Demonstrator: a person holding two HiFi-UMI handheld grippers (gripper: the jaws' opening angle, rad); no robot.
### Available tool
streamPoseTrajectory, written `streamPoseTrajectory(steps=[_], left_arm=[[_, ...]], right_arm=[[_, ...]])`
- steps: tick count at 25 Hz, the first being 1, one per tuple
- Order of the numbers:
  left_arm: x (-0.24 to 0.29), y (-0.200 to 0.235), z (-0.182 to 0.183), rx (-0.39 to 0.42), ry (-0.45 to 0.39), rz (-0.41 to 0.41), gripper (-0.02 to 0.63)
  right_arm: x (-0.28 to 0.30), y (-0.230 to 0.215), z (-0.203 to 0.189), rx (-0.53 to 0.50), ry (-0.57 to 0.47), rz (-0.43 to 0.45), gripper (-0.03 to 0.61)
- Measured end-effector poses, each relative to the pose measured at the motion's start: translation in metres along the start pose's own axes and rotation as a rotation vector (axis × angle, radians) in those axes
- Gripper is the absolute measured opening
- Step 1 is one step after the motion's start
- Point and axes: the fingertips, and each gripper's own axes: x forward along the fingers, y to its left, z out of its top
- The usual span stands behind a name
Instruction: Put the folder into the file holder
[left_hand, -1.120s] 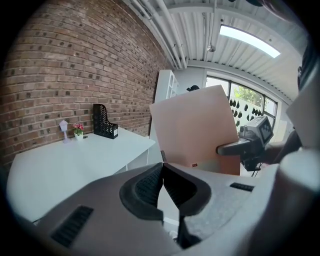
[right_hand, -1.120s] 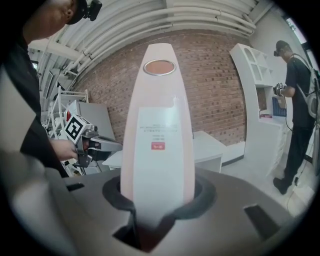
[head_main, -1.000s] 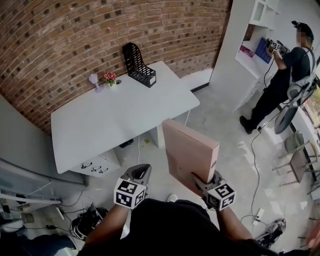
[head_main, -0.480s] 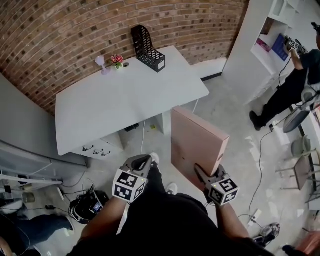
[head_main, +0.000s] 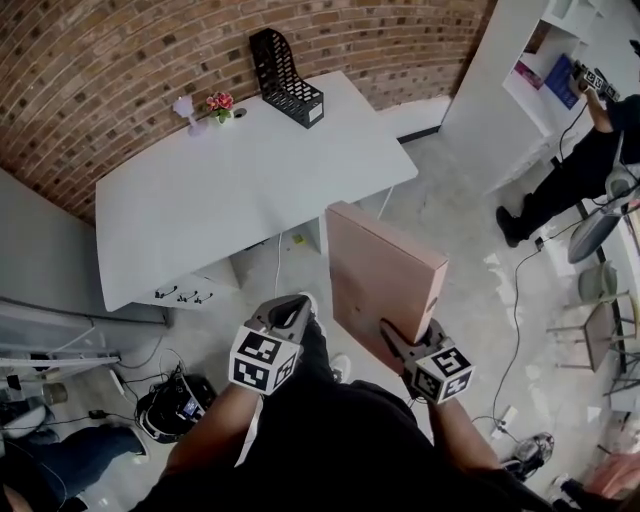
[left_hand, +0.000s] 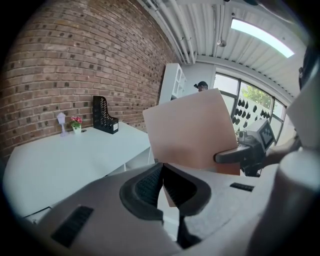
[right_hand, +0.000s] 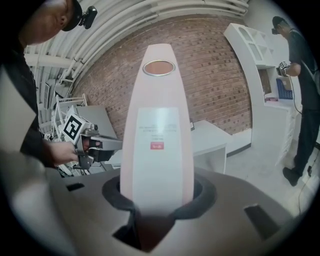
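Observation:
I hold a thick pink folder (head_main: 383, 283) upright in my right gripper (head_main: 398, 341), whose jaws are shut on its lower edge; in the right gripper view its spine (right_hand: 158, 135) with a white label fills the middle. My left gripper (head_main: 289, 312) hangs beside it, shut and with nothing between its jaws (left_hand: 161, 184). The black mesh file holder (head_main: 284, 90) stands at the far right corner of the white table (head_main: 230, 190), well ahead of both grippers; it also shows in the left gripper view (left_hand: 104, 121).
A small pink flower pot (head_main: 219, 105) and a tiny lamp (head_main: 186, 108) stand by the brick wall. Another person (head_main: 585, 165) works at white shelves (head_main: 545, 75) on the right. Cables and gear (head_main: 175, 405) lie on the floor under the table's near edge.
The view has shifted, so the table and holder sit further left in the picture. The folder stays gripped in the right gripper; both grippers sit slightly lower.

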Motion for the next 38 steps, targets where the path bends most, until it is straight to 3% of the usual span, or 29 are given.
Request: streamPoseTrajectory(steps=[8, 16, 25, 31, 38], left_arm=[[0.023, 0.049, 0.005, -0.042, 0.010, 0.017, 0.003], [0.061, 0.121, 0.077, -0.015, -0.076, 0.024, 0.003], [0.099, 0.206, 0.141, 0.000, -0.111, 0.004, 0.003], [0.129, 0.248, 0.150, 0.069, -0.070, 0.004, 0.003], [0.134, 0.280, 0.151, 0.006, -0.067, 0.002, 0.003]], right_arm=[[0.046, -0.021, 0.034, -0.043, 0.023, 0.005, 0.170], [0.112, -0.050, 0.105, -0.109, 0.006, -0.006, 0.170], [0.185, -0.070, 0.181, -0.175, 0.002, -0.030, 0.170], [0.222, -0.084, 0.209, -0.163, -0.042, -0.065, 0.165], [0.253, -0.094, 0.222, -0.136, -0.002, -0.065, 0.166]])
